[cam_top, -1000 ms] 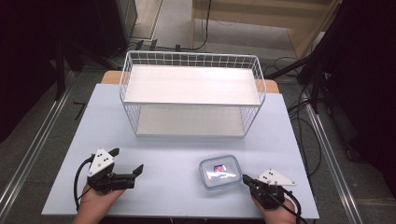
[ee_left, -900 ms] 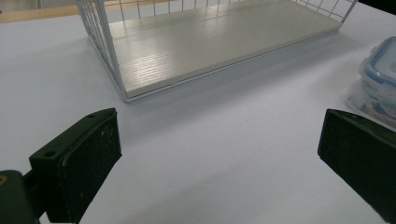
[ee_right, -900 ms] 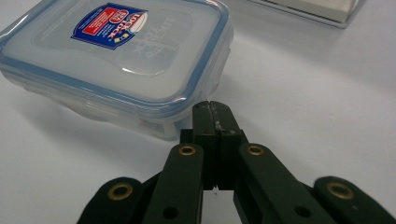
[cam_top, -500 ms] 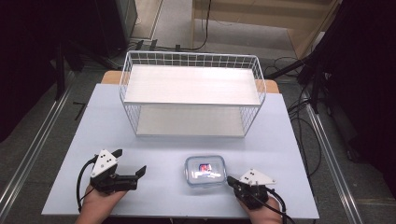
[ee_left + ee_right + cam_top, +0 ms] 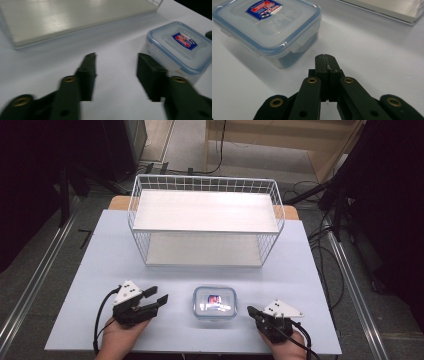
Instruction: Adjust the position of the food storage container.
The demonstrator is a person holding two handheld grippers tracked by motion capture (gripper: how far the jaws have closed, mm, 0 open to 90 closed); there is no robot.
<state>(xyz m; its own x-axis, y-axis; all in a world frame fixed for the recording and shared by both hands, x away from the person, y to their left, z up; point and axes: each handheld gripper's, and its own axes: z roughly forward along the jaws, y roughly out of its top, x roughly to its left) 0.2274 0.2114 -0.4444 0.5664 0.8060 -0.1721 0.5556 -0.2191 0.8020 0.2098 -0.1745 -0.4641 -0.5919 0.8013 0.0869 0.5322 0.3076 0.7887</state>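
Note:
A clear lidded food box with a blue rim and a red-and-blue label [image 5: 215, 302] [image 5: 178, 47] [image 5: 268, 27] sits on the white table near the front edge, between my two grippers. My left gripper [image 5: 159, 295] [image 5: 116, 58] lies to its left and points at it. Its jaws have just been closing but still stand apart with nothing between them. One left fingertip [image 5: 147, 65] is close to the box's corner. My right gripper [image 5: 251, 310] [image 5: 325, 58] rests to the box's right, shut and empty, a short gap from the box.
A white wire basket rack [image 5: 206, 185] with an upper shelf board and a lower board stands behind the box at mid-table. The table's front edge [image 5: 190, 354] runs just under my hands. Cables trail off the table's right side [image 5: 325, 250].
The box has slid a little to the left. My left gripper moved right toward it and its jaws narrowed. The right gripper shifted slightly left.

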